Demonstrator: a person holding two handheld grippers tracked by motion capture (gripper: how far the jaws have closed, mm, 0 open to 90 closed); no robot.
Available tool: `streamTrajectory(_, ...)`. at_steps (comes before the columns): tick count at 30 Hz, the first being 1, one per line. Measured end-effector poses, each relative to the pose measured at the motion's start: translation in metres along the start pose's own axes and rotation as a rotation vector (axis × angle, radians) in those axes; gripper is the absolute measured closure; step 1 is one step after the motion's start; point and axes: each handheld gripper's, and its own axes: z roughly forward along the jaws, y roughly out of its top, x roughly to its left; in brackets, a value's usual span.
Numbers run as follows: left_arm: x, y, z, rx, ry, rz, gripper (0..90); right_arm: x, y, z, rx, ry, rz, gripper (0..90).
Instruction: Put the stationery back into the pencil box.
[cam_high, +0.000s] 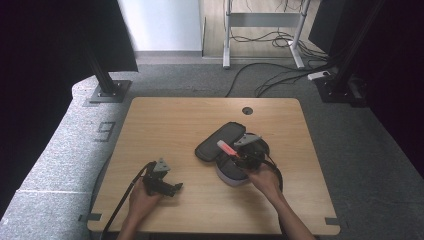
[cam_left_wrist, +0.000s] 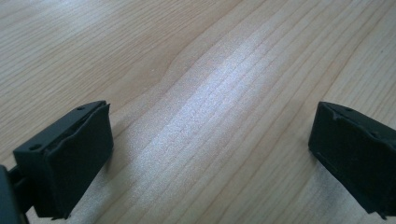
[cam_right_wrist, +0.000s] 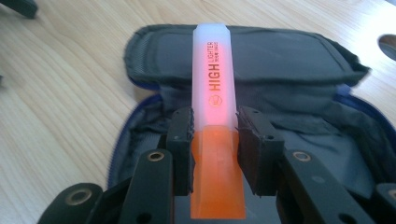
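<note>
Right gripper (cam_right_wrist: 215, 140) jaws clamped on highlighter (cam_right_wrist: 214, 88) above open pouch (cam_right_wrist: 289, 70); left gripper (cam_left_wrist: 210, 154) jaws apart.

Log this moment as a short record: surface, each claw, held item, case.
surface: wooden table
left claw: open, nothing between its jaws, low over bare table near the front edge
right claw: shut on highlighter
highlighter: orange body, pale cap, held above the case
pencil case: dark, unzipped and lying open on the table, lid folded back
</note>
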Motion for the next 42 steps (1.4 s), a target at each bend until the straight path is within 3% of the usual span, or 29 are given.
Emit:
streamTrajectory(15, 0.000, 0.000, 0.000, 0.000, -0.001, 0.000, 0.0, -0.037, -0.026, -0.009, 0.026, -0.070, 0.073, 66.1)
streamTrajectory(31, 0.000, 0.000, 0.000, 0.000, -0.001, -0.001, 0.0, -0.048, -0.038, 0.005, 0.064, -0.090, 0.104, 66.1)
streamTrajectory(42, 0.000, 0.000, 0.000, 0.000, 0.000, -0.001, 0.0, -0.052, -0.038, 0.018, 0.079, -0.059, 0.111, 65.1)
